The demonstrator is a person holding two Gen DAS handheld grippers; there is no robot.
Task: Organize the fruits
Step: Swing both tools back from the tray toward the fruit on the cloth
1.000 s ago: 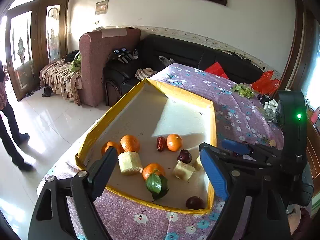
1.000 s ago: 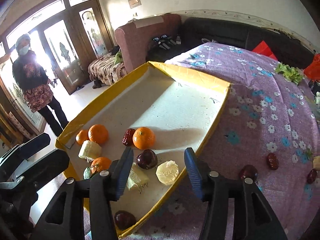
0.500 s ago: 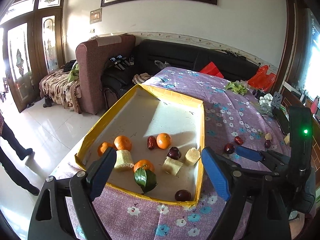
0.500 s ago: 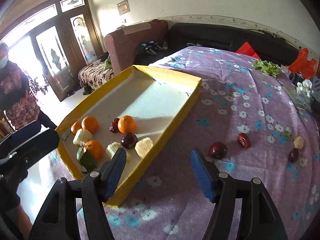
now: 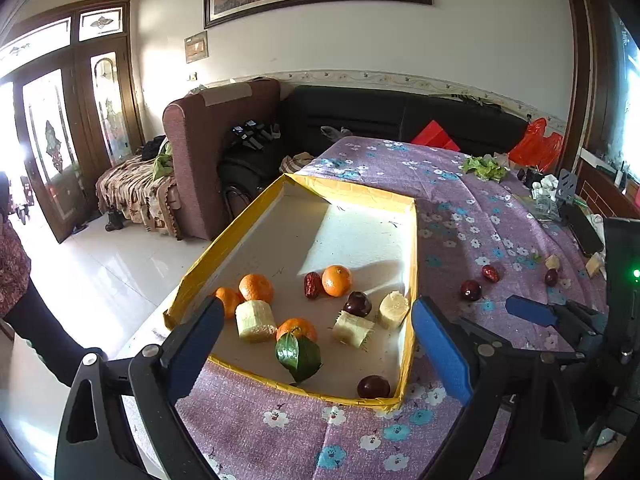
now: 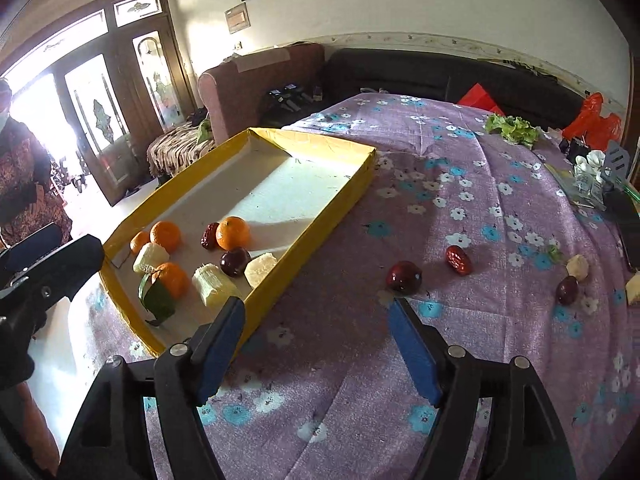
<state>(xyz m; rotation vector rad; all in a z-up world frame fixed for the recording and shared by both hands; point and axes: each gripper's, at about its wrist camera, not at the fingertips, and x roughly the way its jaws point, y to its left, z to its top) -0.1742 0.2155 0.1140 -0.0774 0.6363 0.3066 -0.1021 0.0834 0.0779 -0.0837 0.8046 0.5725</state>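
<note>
yellow tray (image 5: 408, 280) holds oranges (image 5: 337, 280). left gripper (image 5: 316, 340) and right gripper (image 6: 316, 344) both gape wide, empty. dark plum (image 6: 404, 277) lies near the right one.

Right hand-held gripper (image 6: 316, 334) pulled back from yellow tray (image 6: 316, 220), now over table (image 6: 460, 208) nr dark plum (image 6: 404, 277). Left hand-held gripper (image 5: 316, 340) backed off, raised too.
</note>
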